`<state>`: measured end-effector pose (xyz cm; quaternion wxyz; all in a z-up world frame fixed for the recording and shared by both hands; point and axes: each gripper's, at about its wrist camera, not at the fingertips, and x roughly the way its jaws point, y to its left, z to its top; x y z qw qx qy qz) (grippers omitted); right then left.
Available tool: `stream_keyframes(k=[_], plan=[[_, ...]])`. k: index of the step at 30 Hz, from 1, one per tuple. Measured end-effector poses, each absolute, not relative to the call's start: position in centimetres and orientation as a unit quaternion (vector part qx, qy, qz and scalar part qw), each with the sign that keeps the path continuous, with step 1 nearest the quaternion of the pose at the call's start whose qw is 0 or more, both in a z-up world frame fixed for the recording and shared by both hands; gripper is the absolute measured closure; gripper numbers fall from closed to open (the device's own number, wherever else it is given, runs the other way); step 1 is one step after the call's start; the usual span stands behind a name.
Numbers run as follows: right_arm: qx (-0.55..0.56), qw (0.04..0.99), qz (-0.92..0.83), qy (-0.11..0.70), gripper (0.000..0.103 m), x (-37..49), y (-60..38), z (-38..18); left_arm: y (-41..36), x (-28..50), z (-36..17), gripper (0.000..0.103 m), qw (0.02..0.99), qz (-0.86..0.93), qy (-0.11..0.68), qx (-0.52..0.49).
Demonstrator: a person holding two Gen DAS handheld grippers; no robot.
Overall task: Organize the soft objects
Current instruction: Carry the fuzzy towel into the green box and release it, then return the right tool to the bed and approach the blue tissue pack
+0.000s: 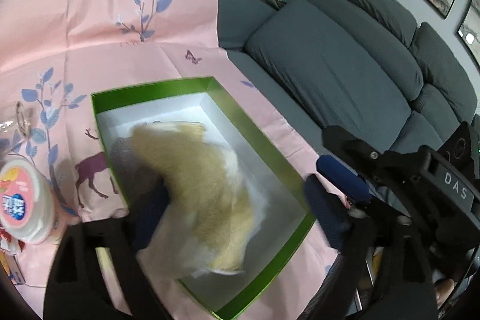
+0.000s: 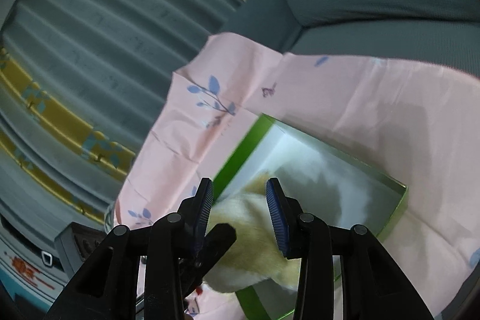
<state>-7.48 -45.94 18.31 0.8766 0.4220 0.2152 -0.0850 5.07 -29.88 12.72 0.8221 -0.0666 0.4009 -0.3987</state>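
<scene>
A cream and white plush toy (image 1: 204, 188) with a grey part lies in the green box (image 1: 264, 146), which has a white inside. My left gripper (image 1: 237, 212) hangs over the box with its jaws wide open around the toy. Its left pad (image 1: 150, 209) sits against the toy's grey side, and its right pad (image 1: 324, 215) is clear of the toy. My right gripper (image 2: 240, 185) hovers at the box's right rim with its jaws partly apart. The plush toy (image 2: 249, 245) shows below and beyond them, and nothing is pinched between the pads. One of the right gripper's blue pads (image 1: 342, 179) shows bare.
The box rests on a pink tablecloth (image 1: 105, 35) printed with deer and leaves. A round tub with a pink lid (image 1: 24, 200) and a clear glass item (image 1: 21, 116) stand at the left edge. A grey sofa (image 1: 330, 74) lies behind, and curtains (image 2: 105, 20) hang beyond the table.
</scene>
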Motion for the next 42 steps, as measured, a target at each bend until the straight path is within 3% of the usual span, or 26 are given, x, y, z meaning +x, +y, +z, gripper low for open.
stream_keyframes(k=[1, 6, 10, 13, 14, 16, 25, 32, 37, 42], plan=[[0.418, 0.879, -0.082, 0.213, 0.063, -7.6, -45.7, 18.6, -29.5, 4.8, 13.1, 0.001, 0.827, -0.397, 0.392, -0.067], [0.406, 0.885, -0.075, 0.217, 0.058, -7.5, -44.9, 19.4, -27.2, 3.9, 15.2, 0.001, 0.843, -0.386, 0.370, -0.067], [0.391, 0.888, -0.083, 0.225, 0.039, -7.3, -43.9, 20.0, -24.2, 3.0, 16.5, 0.001, 0.854, -0.372, 0.354, -0.076], [0.375, 0.892, -0.090, 0.233, 0.034, -6.9, -42.9, 20.6, -20.7, 2.3, 16.9, 0.001, 0.864, -0.352, 0.347, -0.094], [0.370, 0.894, -0.091, 0.237, 0.023, -6.8, -42.5, 20.7, -19.9, 2.2, 16.8, 0.001, 0.864, -0.350, 0.348, -0.096], [0.355, 0.899, -0.089, 0.241, 0.012, -6.4, -41.5, 21.0, -17.5, 1.8, 16.5, 0.001, 0.863, -0.342, 0.358, -0.102], [0.262, 0.926, -0.039, 0.267, 0.011, -4.2, -35.0, 22.8, -4.9, -0.3, 14.3, 0.001, 0.900, -0.210, 0.361, -0.122], [0.202, 0.925, 0.023, 0.321, 0.011, -1.8, -27.9, 22.5, 4.8, -0.1, 9.1, 0.001, 0.903, -0.068, 0.391, -0.167], [0.168, 0.907, 0.128, 0.365, 0.011, -0.1, -21.3, 20.9, 8.1, 1.1, 5.9, 0.001, 0.873, -0.004, 0.442, -0.206], [0.097, 0.890, 0.130, 0.426, 0.011, 1.9, -15.0, 16.7, 8.9, 0.7, 6.6, 0.001, 0.891, 0.061, 0.418, -0.166]])
